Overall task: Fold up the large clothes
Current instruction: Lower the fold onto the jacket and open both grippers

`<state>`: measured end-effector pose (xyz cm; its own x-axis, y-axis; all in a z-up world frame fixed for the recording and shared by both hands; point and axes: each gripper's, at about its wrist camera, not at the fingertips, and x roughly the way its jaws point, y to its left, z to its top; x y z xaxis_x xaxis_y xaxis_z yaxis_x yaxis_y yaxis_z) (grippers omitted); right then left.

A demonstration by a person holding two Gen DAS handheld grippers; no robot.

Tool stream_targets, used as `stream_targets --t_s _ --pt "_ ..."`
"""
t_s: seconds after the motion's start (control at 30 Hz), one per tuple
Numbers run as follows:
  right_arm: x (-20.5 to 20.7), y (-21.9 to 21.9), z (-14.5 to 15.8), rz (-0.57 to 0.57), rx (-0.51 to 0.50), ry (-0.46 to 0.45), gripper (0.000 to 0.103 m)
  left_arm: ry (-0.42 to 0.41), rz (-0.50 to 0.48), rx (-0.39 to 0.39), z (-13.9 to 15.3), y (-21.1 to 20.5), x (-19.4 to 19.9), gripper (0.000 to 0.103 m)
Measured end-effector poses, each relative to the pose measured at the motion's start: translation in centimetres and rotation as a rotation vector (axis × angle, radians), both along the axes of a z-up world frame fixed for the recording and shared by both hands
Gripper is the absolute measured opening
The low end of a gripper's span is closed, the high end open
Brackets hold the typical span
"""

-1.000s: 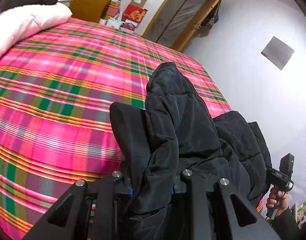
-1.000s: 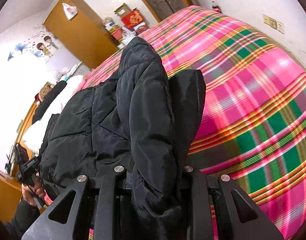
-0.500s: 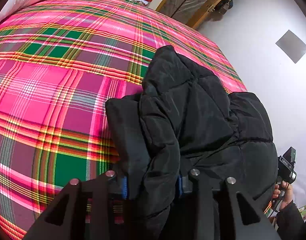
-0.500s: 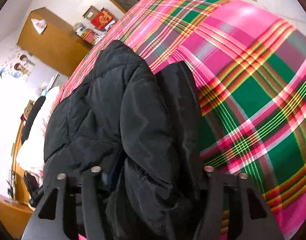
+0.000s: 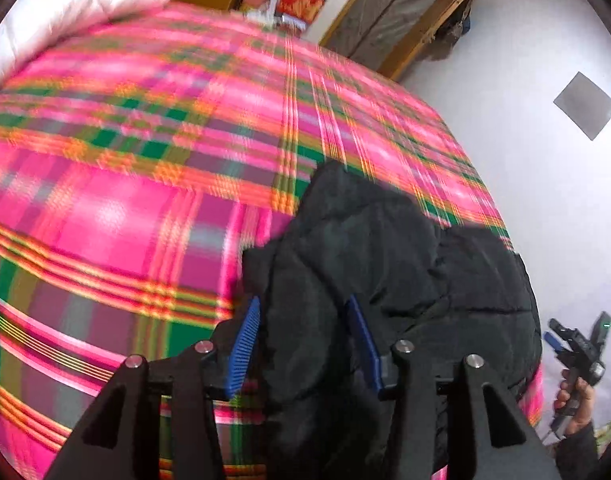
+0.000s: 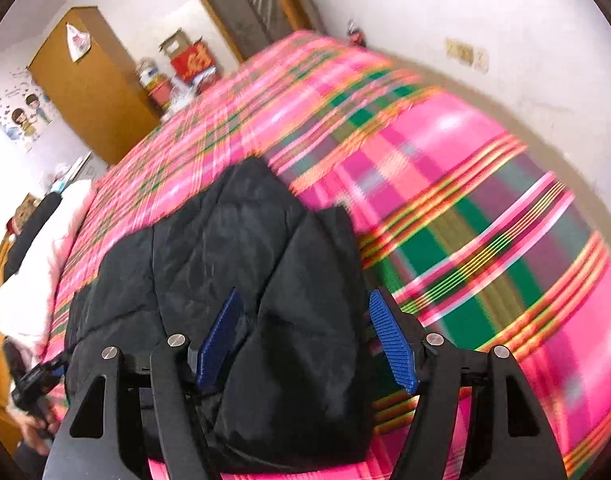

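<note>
- Your left gripper (image 5: 303,344), clamped on the black puffer jacket (image 5: 385,264) half a second before, had spread apart.
- Your right gripper (image 6: 305,340) had likewise let go.
- The jacket lay folded on the plaid bedspread (image 5: 117,208).

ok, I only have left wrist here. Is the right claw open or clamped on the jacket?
Observer: Open. In the right wrist view, the right claw has its blue pads apart. The black jacket lies between them on the plaid bedcover.
Operator: Either pad touching the fabric?
Observer: The outer pad shows a gap to the jacket's edge. The inner one is too close to tell.
Operator: What's beyond the jacket on that side?
Observer: Just bedcover up to the wall, which has a socket plate on it.
</note>
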<state>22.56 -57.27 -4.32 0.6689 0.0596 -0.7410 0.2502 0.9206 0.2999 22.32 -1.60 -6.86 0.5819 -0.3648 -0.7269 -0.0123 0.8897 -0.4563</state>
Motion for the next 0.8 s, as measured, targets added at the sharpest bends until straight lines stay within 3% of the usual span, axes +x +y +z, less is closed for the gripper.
stream_targets --t_s 0.1,0.2,0.33,0.43,0.6,0.8 --pt "0.9 2.4 1.0 0.058 -0.07 -0.031 0.067 -0.061 -0.011 0.005 2.0 -0.7 0.2 0.047" --pt "3.3 4.4 0.1 0.119 -0.12 -0.008 0.067 -0.121 -0.089 0.078 3.1 -3.8 1.8 0.047" --pt "6.1 4.7 -3.8 0.13 -0.149 0.087 0.067 -0.046 -0.142 0.17 -0.2 -6.9 5.0 0.047" --pt "6.1 4.3 -5.2 0.126 -0.147 0.088 0.067 -0.063 -0.142 0.185 -1.7 -7.3 5.2 0.048" --pt "5.3 4.7 -4.0 0.11 -0.161 0.098 0.067 -0.062 -0.142 0.194 -1.2 -7.1 4.8 0.048" --pt "0.8 7.8 0.4 0.105 -0.14 0.032 0.067 -0.085 -0.13 0.193 2.1 -6.0 1.1 0.048"
